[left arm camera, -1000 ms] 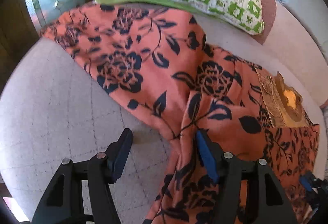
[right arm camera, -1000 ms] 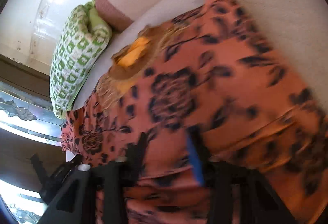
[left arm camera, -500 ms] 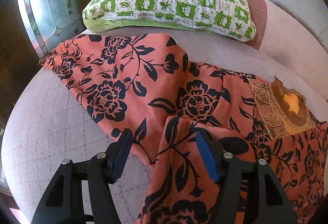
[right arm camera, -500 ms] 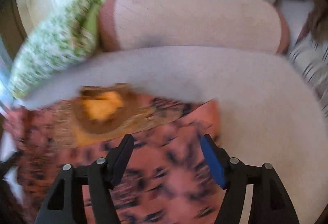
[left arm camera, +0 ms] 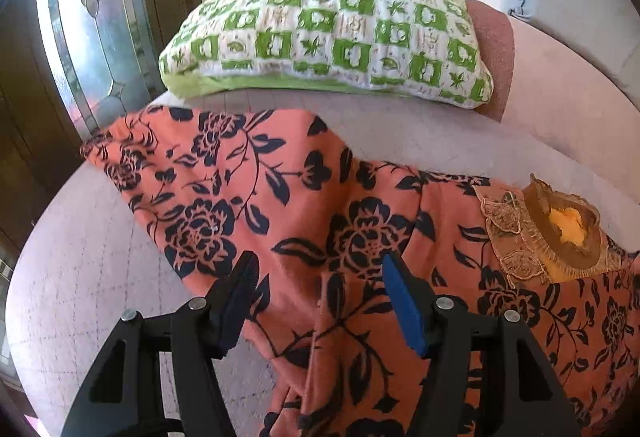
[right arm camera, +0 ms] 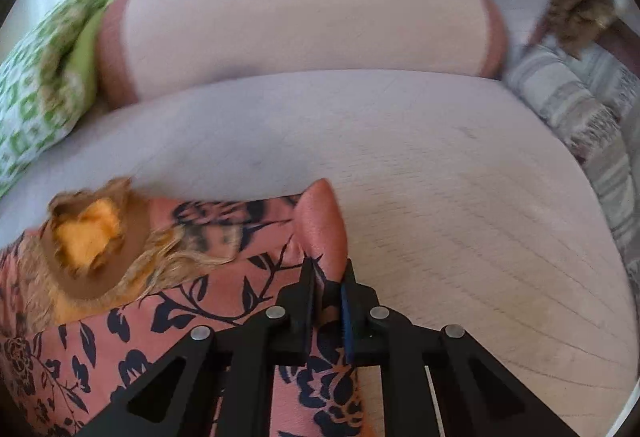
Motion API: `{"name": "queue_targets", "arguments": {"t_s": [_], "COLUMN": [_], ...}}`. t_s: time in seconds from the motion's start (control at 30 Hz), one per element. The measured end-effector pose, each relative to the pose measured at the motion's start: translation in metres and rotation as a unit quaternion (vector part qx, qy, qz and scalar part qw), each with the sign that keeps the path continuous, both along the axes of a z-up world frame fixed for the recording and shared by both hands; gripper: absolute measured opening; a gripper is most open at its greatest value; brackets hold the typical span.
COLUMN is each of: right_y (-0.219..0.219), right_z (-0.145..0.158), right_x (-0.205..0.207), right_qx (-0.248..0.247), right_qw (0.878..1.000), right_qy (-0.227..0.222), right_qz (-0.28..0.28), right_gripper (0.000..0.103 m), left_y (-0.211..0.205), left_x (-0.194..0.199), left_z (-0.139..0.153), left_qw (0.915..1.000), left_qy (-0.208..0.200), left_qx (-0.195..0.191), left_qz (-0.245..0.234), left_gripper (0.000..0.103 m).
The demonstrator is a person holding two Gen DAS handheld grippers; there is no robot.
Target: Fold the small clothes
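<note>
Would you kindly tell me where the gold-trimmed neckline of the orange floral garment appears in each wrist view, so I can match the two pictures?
Left wrist view: the neckline sits at the right edge, right of the open left claw.
Right wrist view: the neckline is at lower left, left of the right claw, which is shut on a fold of the garment.
Shared landmark: the green checked pillow, beyond the garment in both views.

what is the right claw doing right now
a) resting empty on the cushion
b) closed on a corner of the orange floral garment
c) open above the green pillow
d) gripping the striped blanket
b: in the right wrist view the right claw is shut with a corner of the orange floral garment pinched between its pads.
</note>
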State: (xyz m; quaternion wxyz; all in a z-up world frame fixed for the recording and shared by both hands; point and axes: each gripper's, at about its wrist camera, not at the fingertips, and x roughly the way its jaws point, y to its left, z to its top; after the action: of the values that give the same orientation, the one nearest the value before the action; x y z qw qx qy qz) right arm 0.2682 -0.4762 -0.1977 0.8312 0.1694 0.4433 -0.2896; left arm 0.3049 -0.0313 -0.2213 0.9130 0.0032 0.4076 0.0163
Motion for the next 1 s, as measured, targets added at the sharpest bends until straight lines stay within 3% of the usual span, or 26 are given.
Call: {"name": "queue_targets", "arguments": {"t_s": [0.03,0.07,0.13,0.27,0.37,0.43,0.5,0.6,0.7,0.73,0.8,0.83,0.93,1.0], "right_y": [-0.009,-0.013,-0.013,-0.014,-0.006,0.017,0.055,0.100,0.155,0.167,0.180,0.179,0.168,0.163], "right_z": [-0.008,-0.013,-0.011,0.013,0.043,0.058,0.055,0.028,-0.018,-0.017,-0.010,-0.005,0.008,0.006], "right_x": [-0.001,-0.002,-0.003,-0.027,-0.070,-0.090,-0.093,-0.089,-0.074,-0.075,-0.074,-0.074,-0.089,-0.086], "right_qx": [0.031,0.042,0.044,0.092,0.080,0.068,0.075,0.121,0.154,0.097,0.050,0.064,0.117,0.120], "right_qw": [1.000,0.999,0.999,0.992,0.984,0.982,0.987,0.983,0.979,0.984,0.983,0.981,0.970,0.971], "right_qy": [-0.003,-0.008,-0.019,-0.082,-0.146,-0.168,-0.144,-0.115,-0.025,-0.041,-0.031,-0.034,-0.134,-0.136], "right_qz": [-0.006,-0.008,-0.018,-0.032,-0.068,-0.043,0.010,0.070,0.134,0.143,0.172,0.180,0.166,0.156], "right_gripper": [0.011,0.011,0.013,0.016,0.017,0.017,0.017,0.017,0.019,0.019,0.020,0.021,0.021,0.021], "left_y": [-0.004,-0.011,-0.013,0.007,0.034,0.048,0.063,0.098,0.141,0.158,0.188,0.205,0.249,0.271], "left_x": [0.001,0.004,0.008,0.005,0.002,0.000,-0.002,-0.005,-0.012,-0.014,-0.015,-0.014,-0.009,-0.001], "left_z": [-0.004,-0.014,-0.027,-0.014,-0.007,-0.006,-0.003,0.004,0.008,0.009,0.008,0.008,0.010,0.014], "left_qw": [0.9998,0.9985,0.9964,0.9983,0.9978,0.9963,0.9933,0.9848,0.9737,0.9696,0.9630,0.9596,0.9485,0.9419], "left_qy": [0.005,0.022,0.044,0.029,0.025,0.029,0.036,0.039,0.031,0.030,0.032,0.030,0.025,0.020], "left_qx": [0.016,0.050,0.072,0.046,0.011,-0.013,-0.044,-0.096,-0.122,-0.129,-0.137,-0.144,-0.175,-0.197], "left_qz": [-0.003,-0.006,-0.007,0.022,0.061,0.081,0.100,0.139,0.190,0.206,0.230,0.240,0.263,0.271], "left_gripper": [0.065,0.065,0.066,0.067,0.067,0.067,0.067,0.068,0.074,0.074,0.075,0.075,0.075,0.075]}}
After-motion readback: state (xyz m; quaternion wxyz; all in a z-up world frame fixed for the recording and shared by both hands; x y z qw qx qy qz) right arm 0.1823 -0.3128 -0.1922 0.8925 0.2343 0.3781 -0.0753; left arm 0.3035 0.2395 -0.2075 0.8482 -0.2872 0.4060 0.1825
